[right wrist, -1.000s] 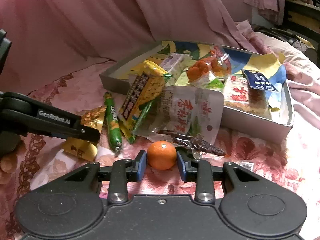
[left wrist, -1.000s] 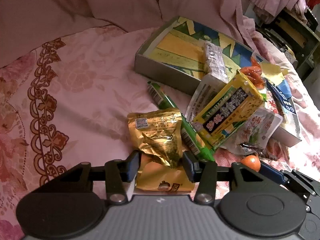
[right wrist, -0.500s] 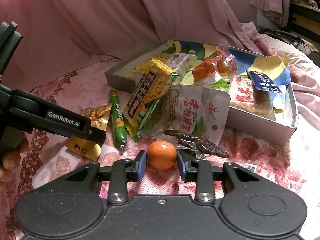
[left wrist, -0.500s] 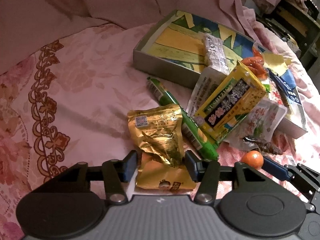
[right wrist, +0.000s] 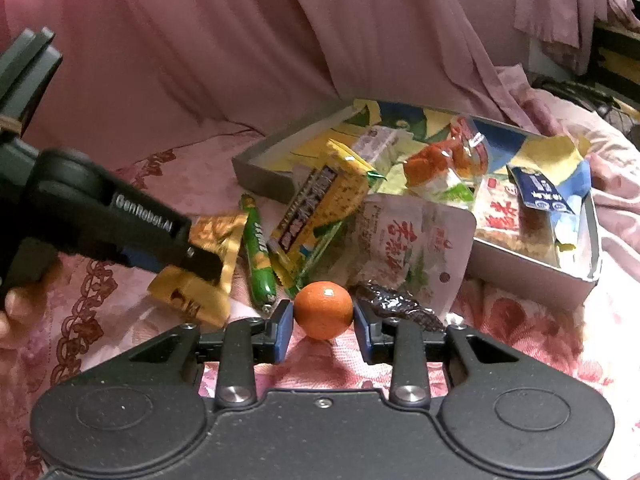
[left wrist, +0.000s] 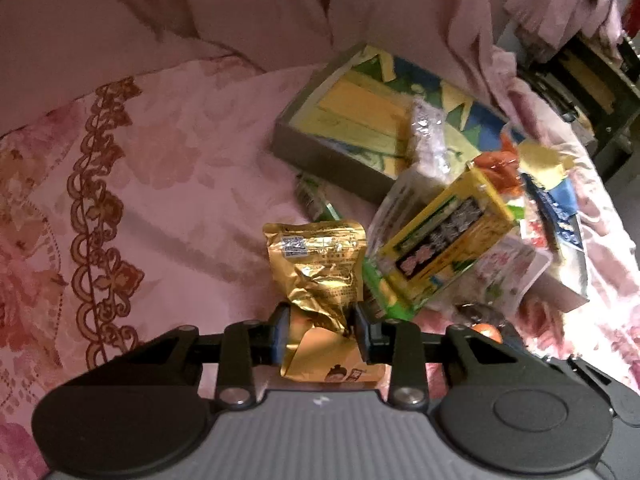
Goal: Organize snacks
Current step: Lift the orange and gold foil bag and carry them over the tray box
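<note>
Left wrist: pink floral bedspread [left wrist: 168, 184], box [left wrist: 320, 152] of snacks ahead. Left gripper [left wrist: 320, 330] jaws closing onto gold packet [left wrist: 316, 264], narrower than a second ago.
Right wrist: right gripper [right wrist: 323, 326] jaws unchanged, clamping orange [right wrist: 323, 310] low over bedspread.

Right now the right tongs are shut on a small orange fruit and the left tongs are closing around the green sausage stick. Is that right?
Not quite. The left tongs are closing around the gold foil packet, not the green sausage stick lying beside it, as the left wrist view shows. The right tongs do grip the small orange fruit.
</note>
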`<state>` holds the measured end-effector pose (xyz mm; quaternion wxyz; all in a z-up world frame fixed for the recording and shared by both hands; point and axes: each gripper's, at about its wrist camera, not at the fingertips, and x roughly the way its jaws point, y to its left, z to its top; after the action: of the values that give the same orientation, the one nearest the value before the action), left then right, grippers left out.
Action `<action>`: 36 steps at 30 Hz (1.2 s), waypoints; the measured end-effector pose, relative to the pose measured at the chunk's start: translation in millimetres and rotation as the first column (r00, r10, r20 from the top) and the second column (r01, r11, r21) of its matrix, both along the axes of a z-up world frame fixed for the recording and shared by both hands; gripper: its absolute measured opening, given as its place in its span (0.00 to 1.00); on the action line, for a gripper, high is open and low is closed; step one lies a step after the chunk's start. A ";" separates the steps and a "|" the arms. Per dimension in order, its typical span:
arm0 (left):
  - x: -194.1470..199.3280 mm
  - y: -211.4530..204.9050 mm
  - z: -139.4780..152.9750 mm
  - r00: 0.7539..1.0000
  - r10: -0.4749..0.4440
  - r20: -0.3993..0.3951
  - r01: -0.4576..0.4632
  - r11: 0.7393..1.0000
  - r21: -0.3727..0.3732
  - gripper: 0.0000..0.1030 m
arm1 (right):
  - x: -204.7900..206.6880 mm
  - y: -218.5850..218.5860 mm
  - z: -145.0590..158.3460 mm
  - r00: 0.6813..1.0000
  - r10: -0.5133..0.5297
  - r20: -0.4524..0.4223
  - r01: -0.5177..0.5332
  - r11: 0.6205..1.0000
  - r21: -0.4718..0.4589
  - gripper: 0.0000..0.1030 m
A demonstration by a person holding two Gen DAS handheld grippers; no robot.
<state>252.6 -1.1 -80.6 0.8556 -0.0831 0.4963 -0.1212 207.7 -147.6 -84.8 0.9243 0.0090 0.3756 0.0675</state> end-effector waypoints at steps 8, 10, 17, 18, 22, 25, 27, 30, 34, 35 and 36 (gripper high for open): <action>-1.1 4.3 4.8 1.000 0.025 0.019 -0.024 0.999 -0.033 0.36 | -1.5 1.0 1.9 1.000 0.006 0.011 -0.006 1.000 -0.005 0.34; -3.4 4.8 12.3 0.998 0.024 0.061 -0.021 0.999 -0.044 0.36 | -2.1 0.5 4.3 1.000 0.003 0.023 -0.003 1.000 -0.001 0.34; 6.0 2.8 37.6 0.979 0.051 0.197 -0.028 0.992 -0.119 0.36 | -5.7 -6.6 31.1 0.989 -0.034 0.145 0.032 0.999 0.017 0.34; 9.8 0.4 42.1 0.974 0.057 0.222 -0.029 0.991 -0.127 0.36 | -5.0 -9.7 35.5 0.985 -0.047 0.165 0.044 0.999 0.020 0.34; 26.6 -7.6 54.4 0.949 0.083 0.303 -0.032 0.985 -0.169 0.36 | 6.6 -25.9 49.7 0.967 -0.119 0.223 0.115 0.993 0.032 0.34; 43.6 -18.4 54.4 0.943 0.079 0.324 -0.017 0.982 -0.190 0.36 | 19.9 -42.5 56.8 0.950 -0.186 0.252 0.179 0.983 0.052 0.34; 53.1 -24.3 50.9 0.938 0.073 0.339 -0.005 0.981 -0.195 0.36 | 28.1 -52.6 57.9 0.941 -0.220 0.255 0.211 0.975 0.065 0.34; 64.6 -26.8 40.3 0.945 0.089 0.316 -0.023 0.978 -0.208 0.36 | 38.7 -65.5 53.0 0.938 -0.257 0.233 0.246 0.966 0.074 0.34; 80.2 -22.4 25.1 0.953 0.131 0.272 -0.065 0.969 -0.239 0.36 | 51.4 -76.2 40.0 0.939 -0.290 0.186 0.278 0.956 0.089 0.34; 83.2 -19.9 21.8 0.953 0.142 0.268 -0.075 0.966 -0.246 0.36 | 53.5 -76.3 36.5 0.939 -0.293 0.181 0.281 0.956 0.087 0.34; 87.6 -19.1 18.9 0.953 0.151 0.262 -0.083 0.964 -0.254 0.36 | 56.5 -76.8 33.6 0.939 -0.294 0.176 0.283 0.955 0.084 0.34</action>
<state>340.3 -20.2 -61.8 0.9064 -0.1972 0.3466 -0.1395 264.2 -224.4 -51.2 0.9547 0.0838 0.2797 -0.0575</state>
